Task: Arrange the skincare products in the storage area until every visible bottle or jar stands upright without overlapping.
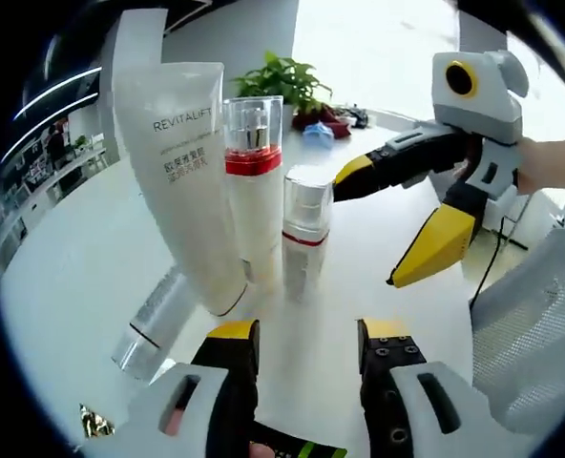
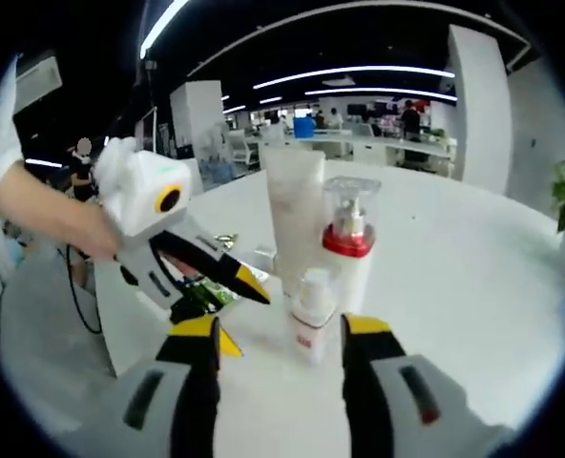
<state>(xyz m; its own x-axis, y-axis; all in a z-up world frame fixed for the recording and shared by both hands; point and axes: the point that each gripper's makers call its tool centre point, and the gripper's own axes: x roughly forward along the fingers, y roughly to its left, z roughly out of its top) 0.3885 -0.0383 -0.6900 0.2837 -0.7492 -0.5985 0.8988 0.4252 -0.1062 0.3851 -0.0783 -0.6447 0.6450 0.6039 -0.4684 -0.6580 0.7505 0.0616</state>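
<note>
3 products stand close together on the white table [image 1: 63, 277]: a tall tube [image 1: 182, 172] leaning a little, a red-collared pump bottle [image 1: 254, 181] and a small bottle [image 1: 304, 229], while 1 clear-capped tube [image 1: 154, 320] lies flat by the tall tube's foot, so the step in hand looks like standing that one up. The left gripper [image 1: 306, 343] and right gripper [image 1: 368, 234] both hang open and empty near the cluster. Reaching the fallen tube means working around the leaning one without toppling it; a potted plant [image 1: 282, 76] stands well behind.
</note>
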